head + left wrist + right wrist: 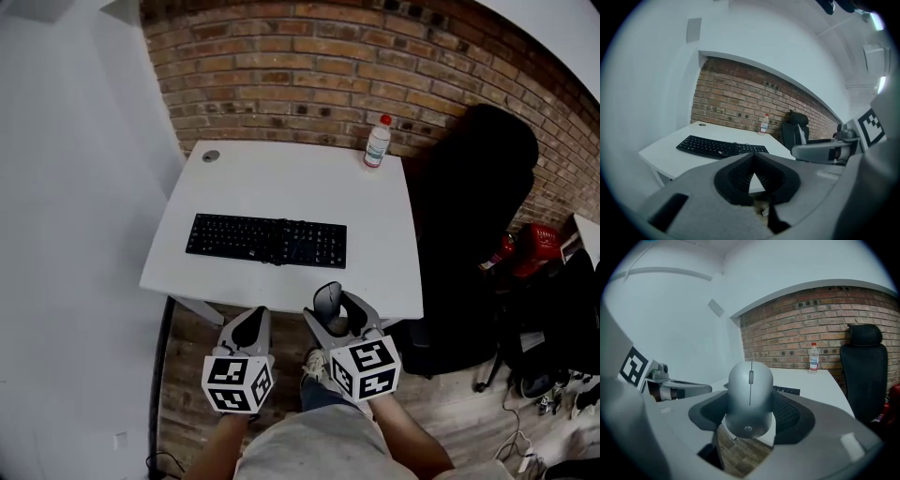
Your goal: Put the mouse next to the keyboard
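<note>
1. Between the jaws of the right hand-held gripper (pixel 339 314) sits a grey mouse (pixel 750 394), clamped by its sides, with its front end poking out past the jaw tips.
2. Ahead of that hand-held gripper and slightly to its left, a black keyboard (pixel 266 240) lies on a white worktop (pixel 281 183). The mouse hangs in the air at the worktop's near edge, with wooden floor showing beneath it.
3. Just to its left, the left hand-held gripper (pixel 753 161) has its jaw tips together and holds nothing.
4. Far ahead of the right hand-held gripper, a plastic bottle (pixel 377 142) stands by the brick wall.
5. Likely risk: the mouse's rounded shell probably gives the jaws little purchase, so a jolt or an early release here could drop it to the floor.
6. Another risk: drifting too far left on the way forward could land the mouse on the keys rather than beside them.
</note>
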`<state>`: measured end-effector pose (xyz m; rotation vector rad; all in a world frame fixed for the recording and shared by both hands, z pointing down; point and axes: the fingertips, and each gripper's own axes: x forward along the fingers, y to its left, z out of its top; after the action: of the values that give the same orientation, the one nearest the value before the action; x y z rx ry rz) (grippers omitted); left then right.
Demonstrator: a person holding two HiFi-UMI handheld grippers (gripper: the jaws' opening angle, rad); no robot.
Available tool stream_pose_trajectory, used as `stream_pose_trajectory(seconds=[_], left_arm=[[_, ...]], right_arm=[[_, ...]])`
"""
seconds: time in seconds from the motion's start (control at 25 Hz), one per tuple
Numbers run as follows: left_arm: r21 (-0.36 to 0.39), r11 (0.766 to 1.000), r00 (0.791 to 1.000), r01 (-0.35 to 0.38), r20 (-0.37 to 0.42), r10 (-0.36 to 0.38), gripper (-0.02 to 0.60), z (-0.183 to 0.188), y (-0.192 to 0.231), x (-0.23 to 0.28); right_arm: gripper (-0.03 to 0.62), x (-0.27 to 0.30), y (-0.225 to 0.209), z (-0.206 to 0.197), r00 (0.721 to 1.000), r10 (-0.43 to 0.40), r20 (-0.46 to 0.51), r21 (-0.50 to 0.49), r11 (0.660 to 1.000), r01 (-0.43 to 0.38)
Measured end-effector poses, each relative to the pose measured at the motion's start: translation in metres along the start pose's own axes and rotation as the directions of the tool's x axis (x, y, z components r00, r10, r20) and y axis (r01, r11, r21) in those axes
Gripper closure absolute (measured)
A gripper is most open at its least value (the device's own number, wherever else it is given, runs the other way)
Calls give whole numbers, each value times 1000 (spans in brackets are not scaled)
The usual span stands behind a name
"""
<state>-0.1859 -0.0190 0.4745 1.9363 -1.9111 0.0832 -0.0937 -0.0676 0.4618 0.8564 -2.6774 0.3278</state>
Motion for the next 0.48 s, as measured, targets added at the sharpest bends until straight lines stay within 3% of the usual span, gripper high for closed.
stream_pose_trajectory(seconds=[0.48], left_arm=[[22, 999, 996, 42, -82, -40, 584, 27, -11, 103]], right_arm=[[295, 41, -100, 12, 996, -79, -50, 78, 994, 82]])
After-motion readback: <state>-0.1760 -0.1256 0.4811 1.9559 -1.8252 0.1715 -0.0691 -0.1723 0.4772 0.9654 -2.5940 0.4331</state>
